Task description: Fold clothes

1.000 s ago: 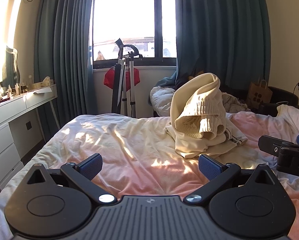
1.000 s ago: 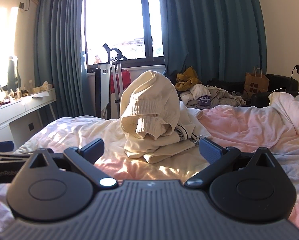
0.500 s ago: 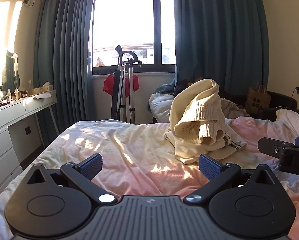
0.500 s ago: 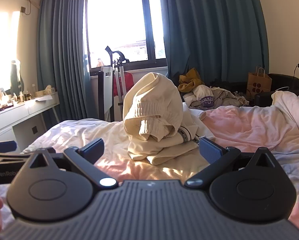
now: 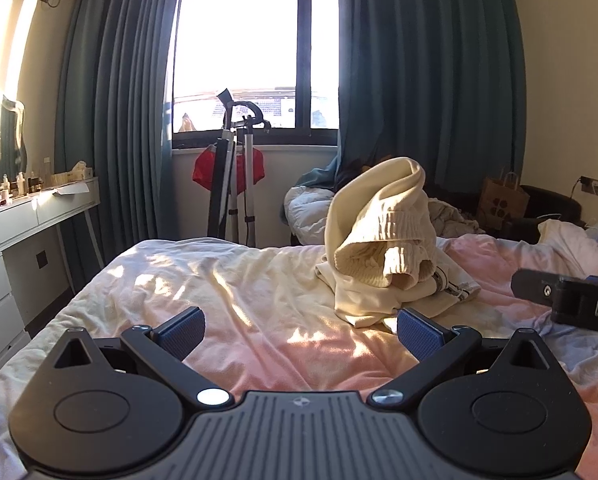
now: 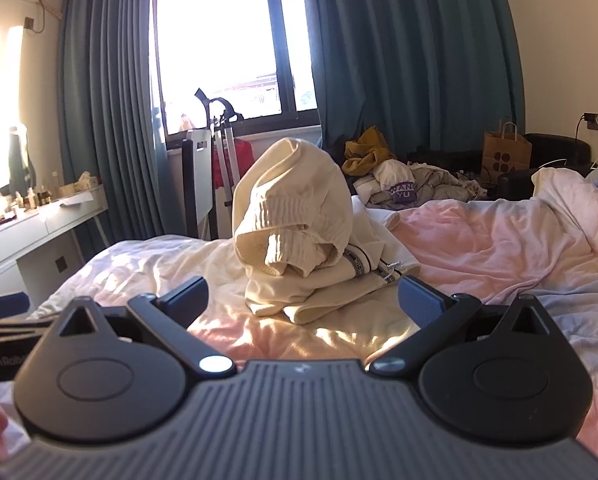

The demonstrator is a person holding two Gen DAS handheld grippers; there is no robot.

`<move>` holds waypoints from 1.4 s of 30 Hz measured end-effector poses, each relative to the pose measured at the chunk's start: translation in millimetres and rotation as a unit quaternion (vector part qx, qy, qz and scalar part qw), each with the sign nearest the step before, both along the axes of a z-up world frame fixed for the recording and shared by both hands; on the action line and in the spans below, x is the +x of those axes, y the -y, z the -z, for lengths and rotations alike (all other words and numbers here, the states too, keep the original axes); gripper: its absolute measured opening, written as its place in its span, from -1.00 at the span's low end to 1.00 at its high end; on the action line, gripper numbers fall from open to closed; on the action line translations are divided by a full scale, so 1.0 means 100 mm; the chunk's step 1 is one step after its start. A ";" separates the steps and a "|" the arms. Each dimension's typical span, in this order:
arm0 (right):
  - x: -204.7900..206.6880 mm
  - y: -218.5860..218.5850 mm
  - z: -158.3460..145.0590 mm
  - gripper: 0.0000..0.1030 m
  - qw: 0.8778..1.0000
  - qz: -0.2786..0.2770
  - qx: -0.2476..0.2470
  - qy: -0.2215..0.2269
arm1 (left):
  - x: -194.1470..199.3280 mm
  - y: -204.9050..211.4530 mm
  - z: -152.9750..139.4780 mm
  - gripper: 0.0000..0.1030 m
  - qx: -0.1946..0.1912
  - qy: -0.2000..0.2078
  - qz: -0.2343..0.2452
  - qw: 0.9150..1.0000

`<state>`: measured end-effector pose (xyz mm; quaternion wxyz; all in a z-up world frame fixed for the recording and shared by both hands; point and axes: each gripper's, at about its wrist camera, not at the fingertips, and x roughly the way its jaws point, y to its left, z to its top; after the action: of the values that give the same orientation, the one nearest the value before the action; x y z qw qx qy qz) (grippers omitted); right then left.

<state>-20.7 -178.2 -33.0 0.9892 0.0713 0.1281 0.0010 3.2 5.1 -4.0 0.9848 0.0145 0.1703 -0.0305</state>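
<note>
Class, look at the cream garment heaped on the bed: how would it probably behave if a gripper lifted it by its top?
The cream garment is likely floppy: it slumps in soft folds, so it should sag and unroll. Its ribbed cuffs look thick, suggesting some weight. The mound would probably collapse, not slide, on the rumpled bedsheet.

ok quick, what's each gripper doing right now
left gripper: open, holding nothing
right gripper: open, holding nothing, cream garment lies ahead untouched

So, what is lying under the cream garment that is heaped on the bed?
Under the cream garment a flatter pale cloth with a printed band lies on the bed sheet. Whether more is beneath it is hidden.
</note>
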 end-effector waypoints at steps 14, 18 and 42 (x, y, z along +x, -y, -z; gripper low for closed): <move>0.10 0.49 0.10 1.00 0.992 0.067 0.100 -0.026 | 1.00 0.51 0.03 0.99 -0.016 -0.044 0.068 0.997; 0.15 0.58 0.18 1.00 0.991 0.074 0.111 -0.029 | 1.55 0.87 0.08 0.99 0.011 -0.035 0.087 0.996; 0.72 0.71 0.69 1.00 0.987 0.044 0.151 -0.024 | 2.82 1.14 -0.18 -0.58 -0.024 -0.050 0.088 0.995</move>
<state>51.6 -249.4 -102.5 0.9627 0.2256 0.1470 -0.0248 285.0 -108.5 14.2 0.9687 0.0047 0.2162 -0.1218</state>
